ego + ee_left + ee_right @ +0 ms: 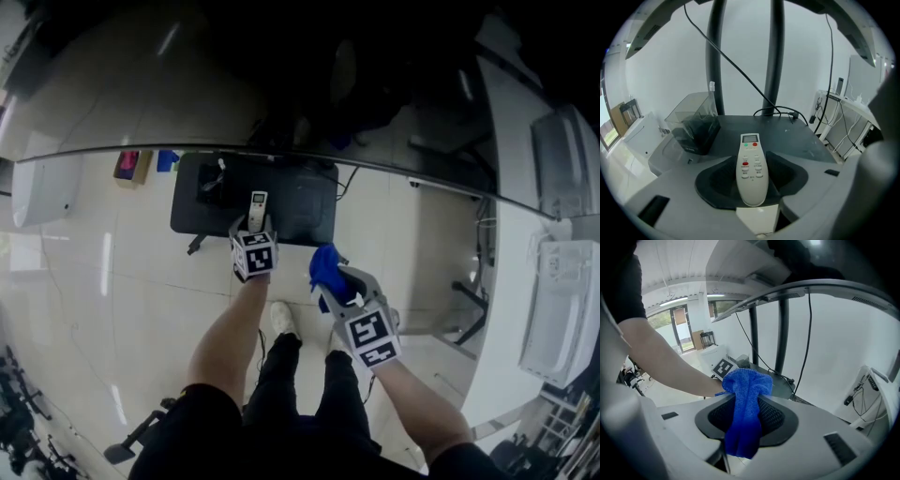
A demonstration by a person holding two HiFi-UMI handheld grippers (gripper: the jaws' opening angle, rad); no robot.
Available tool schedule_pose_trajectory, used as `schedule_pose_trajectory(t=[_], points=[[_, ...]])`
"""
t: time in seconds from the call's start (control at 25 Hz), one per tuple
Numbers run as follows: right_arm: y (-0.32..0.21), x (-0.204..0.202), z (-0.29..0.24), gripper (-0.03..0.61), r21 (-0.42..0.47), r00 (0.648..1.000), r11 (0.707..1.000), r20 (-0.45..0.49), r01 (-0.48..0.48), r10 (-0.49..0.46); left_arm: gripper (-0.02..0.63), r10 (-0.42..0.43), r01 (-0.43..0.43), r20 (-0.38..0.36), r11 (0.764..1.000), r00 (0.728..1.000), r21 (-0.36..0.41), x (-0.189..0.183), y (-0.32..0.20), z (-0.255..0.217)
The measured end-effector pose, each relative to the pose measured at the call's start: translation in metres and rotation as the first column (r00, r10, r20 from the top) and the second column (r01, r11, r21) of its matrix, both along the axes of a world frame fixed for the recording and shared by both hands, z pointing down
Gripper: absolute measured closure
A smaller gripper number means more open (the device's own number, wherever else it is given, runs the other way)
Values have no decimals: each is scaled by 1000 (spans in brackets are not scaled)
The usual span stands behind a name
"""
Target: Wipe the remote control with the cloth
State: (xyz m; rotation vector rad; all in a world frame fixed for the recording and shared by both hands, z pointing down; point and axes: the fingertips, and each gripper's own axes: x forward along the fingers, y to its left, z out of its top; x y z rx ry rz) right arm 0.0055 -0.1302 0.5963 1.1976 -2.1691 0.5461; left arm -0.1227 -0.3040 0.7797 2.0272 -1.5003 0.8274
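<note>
Dark table, L gripper grasping remote over near edge, R gripper grasping cloth off-table

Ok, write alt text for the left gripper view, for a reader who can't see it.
A slim white plastic remote control, small screen at its far end, is clamped between the dark pads of the left hand-held gripper. Beyond it are a dark grey tabletop, a smoky clear plastic box at left and a black cable.

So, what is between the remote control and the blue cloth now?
Nothing. In the head view, the remote control and the cloth are apart, with no object between them.
</note>
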Motion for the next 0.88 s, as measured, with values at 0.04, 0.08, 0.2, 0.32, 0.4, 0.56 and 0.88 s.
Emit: schedule_pose_trajectory(t=[0.04,0.08,0.2,0.32,0.4,0.56,0.88], points=[[-5,0,2,437,0,1000,1000,-5,-6,6,410,3,-3,3,1000,1000,0,0,0,1],[-10,0,5,437,1,1000,1000,-11,-11,11,409,6,-6,1,1000,1000,0,0,0,2],[-24,2,15,437,-1,999,1000,-35,-19,19,408,8,-8,-15,1000,1000,1,1,1,2],[-40,4,30,437,-3,997,1000,-73,-11,11,398,23,-23,-36,1000,999,8,5,4,0],[-53,3,44,437,-9,994,1000,-106,1,-2,382,42,-41,-39,999,998,12,7,5,-3],[-84,1,79,436,-30,984,999,-177,23,-28,377,63,-61,-47,998,997,34,8,10,-18],[-142,-10,149,436,-75,947,995,-309,67,-87,377,95,-88,-92,994,991,71,-6,51,-58]])
